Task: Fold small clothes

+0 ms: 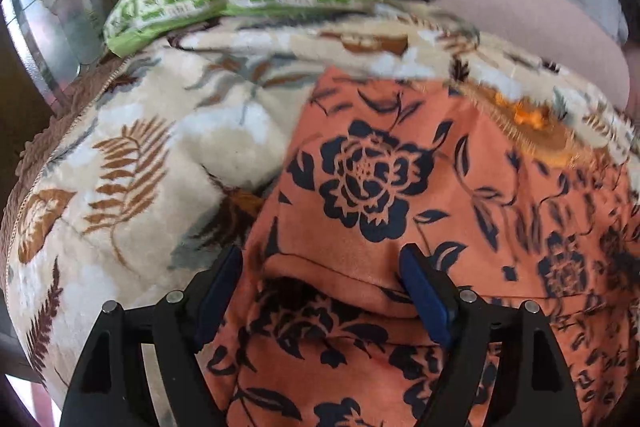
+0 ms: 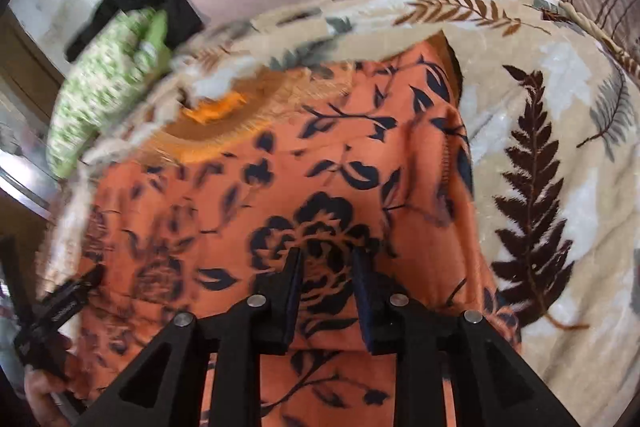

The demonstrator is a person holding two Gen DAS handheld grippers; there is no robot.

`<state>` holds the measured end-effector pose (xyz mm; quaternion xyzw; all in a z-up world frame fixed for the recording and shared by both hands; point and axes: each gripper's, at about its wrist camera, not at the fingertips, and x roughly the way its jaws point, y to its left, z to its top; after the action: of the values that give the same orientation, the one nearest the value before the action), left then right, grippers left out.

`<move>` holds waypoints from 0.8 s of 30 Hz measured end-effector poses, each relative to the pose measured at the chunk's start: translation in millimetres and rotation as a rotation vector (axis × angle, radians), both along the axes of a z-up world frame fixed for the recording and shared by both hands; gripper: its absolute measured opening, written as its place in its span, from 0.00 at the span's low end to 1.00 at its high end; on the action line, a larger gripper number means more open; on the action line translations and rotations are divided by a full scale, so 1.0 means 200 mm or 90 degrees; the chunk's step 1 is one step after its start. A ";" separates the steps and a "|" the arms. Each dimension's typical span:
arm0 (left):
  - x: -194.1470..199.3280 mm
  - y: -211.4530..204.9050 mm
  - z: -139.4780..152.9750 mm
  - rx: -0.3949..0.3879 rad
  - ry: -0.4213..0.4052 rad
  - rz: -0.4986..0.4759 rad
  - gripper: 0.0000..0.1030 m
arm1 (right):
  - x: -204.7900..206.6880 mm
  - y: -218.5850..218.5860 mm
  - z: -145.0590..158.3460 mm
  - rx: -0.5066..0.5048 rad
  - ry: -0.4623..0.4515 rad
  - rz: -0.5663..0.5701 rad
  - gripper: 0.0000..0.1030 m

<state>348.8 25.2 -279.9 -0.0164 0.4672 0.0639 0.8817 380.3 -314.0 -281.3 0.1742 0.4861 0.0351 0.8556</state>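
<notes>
No words, labels, brand marks or numbers can be read in either view; the cloths carry only flower, leaf and check patterns.

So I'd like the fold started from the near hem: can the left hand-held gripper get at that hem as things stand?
Probably yes. The left hand-held gripper hangs open right over the orange garment, its hem fold lying between the fingers with nothing covering it.

Soft, even daylight; brightest patches at upper left, beyond the left gripper [image 1: 320, 291]. No hard shadows. Strong fisheye curvature with dark vignette at all corners. Motion blur across the right wrist view, heaviest left of the right gripper [image 2: 326, 257].
</notes>
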 end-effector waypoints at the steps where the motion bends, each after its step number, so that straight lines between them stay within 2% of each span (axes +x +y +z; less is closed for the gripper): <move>1: -0.02 -0.01 0.02 -0.006 -0.009 -0.011 0.79 | -0.02 0.01 0.01 0.019 -0.007 0.002 0.27; 3: -0.08 -0.08 0.03 -0.004 -0.018 -0.059 0.79 | -0.05 0.04 0.01 0.039 -0.002 0.028 0.27; 5: -0.08 -0.15 -0.05 0.073 0.019 -0.089 0.82 | -0.06 0.12 -0.03 0.038 0.013 0.067 0.29; 6: -0.08 -0.20 -0.10 0.113 0.034 -0.101 0.83 | -0.07 0.17 -0.05 0.011 0.021 0.082 0.29; 7: -0.10 -0.21 -0.10 0.123 0.016 -0.101 0.83 | -0.08 0.22 -0.05 -0.028 0.006 0.094 0.29; 9: -0.12 -0.19 -0.06 0.091 0.024 -0.104 0.83 | -0.09 0.25 -0.01 -0.054 0.008 0.107 0.29; 12: -0.18 -0.10 -0.03 0.023 0.027 -0.091 0.83 | -0.14 0.17 0.04 0.030 0.005 0.086 0.29; 14: -0.23 -0.04 -0.02 0.001 0.029 -0.078 0.83 | -0.22 0.10 0.07 0.067 -0.014 0.069 0.29; 18: -0.39 0.09 0.06 -0.008 0.000 -0.045 0.83 | -0.35 -0.02 0.16 0.073 -0.056 0.055 0.31; 19: -0.44 0.12 0.08 -0.010 -0.008 -0.039 0.83 | -0.40 -0.06 0.18 0.090 -0.065 0.051 0.42; 20: -0.49 0.17 0.10 -0.011 -0.017 -0.033 0.83 | -0.46 -0.11 0.19 0.107 -0.077 0.043 0.69; 21: -0.56 0.21 0.11 -0.014 -0.023 -0.028 0.83 | -0.52 -0.16 0.21 0.126 -0.094 0.031 0.79; 22: -0.64 0.25 0.10 -0.025 -0.024 -0.022 0.83 | -0.62 -0.21 0.22 0.149 -0.122 0.012 0.84; 24: -0.75 0.33 0.09 -0.058 -0.011 -0.014 0.83 | -0.75 -0.28 0.23 0.175 -0.139 0.003 0.84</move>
<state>198.5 92.0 -261.7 -0.0520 0.4620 0.0329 0.8848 231.1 -370.7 -235.9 0.2831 0.3812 0.1222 0.8716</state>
